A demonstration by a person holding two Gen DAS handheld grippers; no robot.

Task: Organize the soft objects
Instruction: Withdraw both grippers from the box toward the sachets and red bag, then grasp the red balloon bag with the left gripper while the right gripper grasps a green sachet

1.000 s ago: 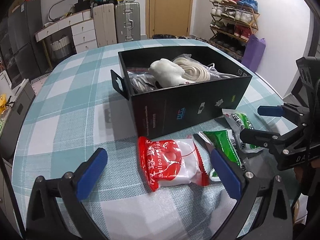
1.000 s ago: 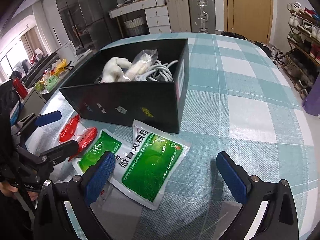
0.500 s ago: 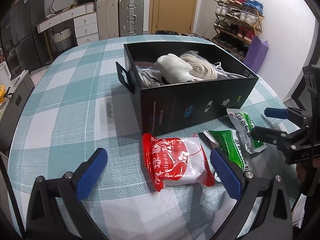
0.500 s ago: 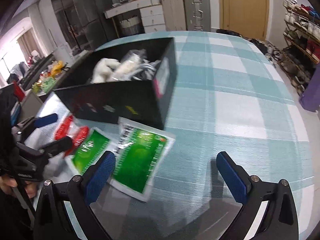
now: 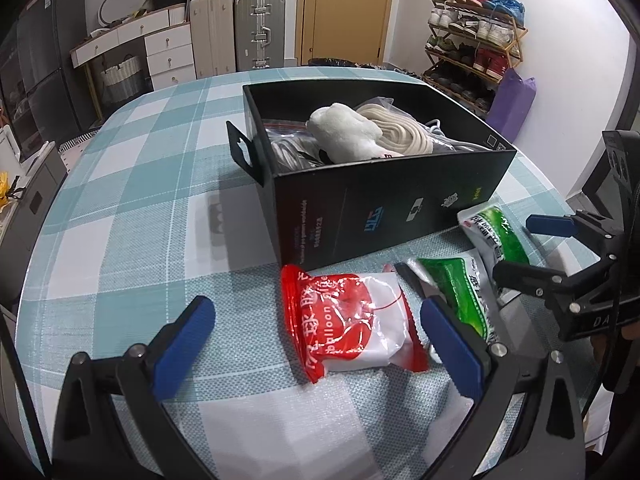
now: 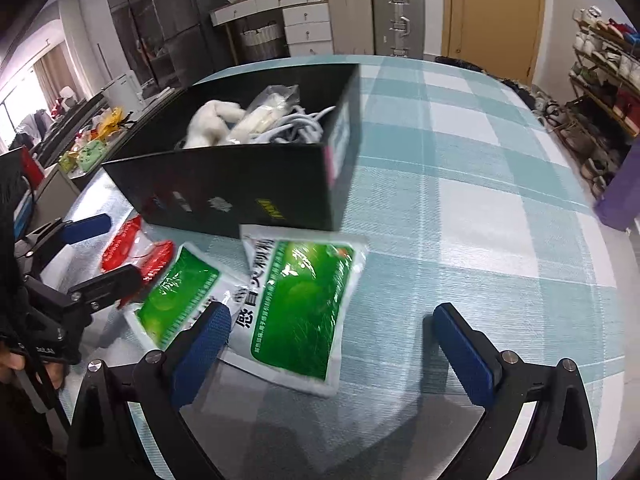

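- Round table w/ a blue-and-white check cloth fills both views; behind it are suitcases, white drawers, a yellow door and a shoe rack.
- Black box sits on the table, top open. In it: a white fluffy toy, a cream rope coil in a clear bag, and gray cables.
- Red-and-white bag lies flat on the cloth, just in front of the box's near wall.
- My left gripper hangs low over the table, jaws spread wide, holding nothing. The red bag is between my two blue pads, nearer the right-side pad. Can't tell if a pad touches it.
- Two green-and-white packs lie right of the red bag. The small green pack is next to the red bag; the big green pack lies partly on top of it, w/ one corner close to the box.
- My right gripper is also spread wide, empty. Its left pad is over the edge where the 2 green packs meet; the other pad is over bare cloth.
- Both grippers are near each other at the table's front edge, not touching.
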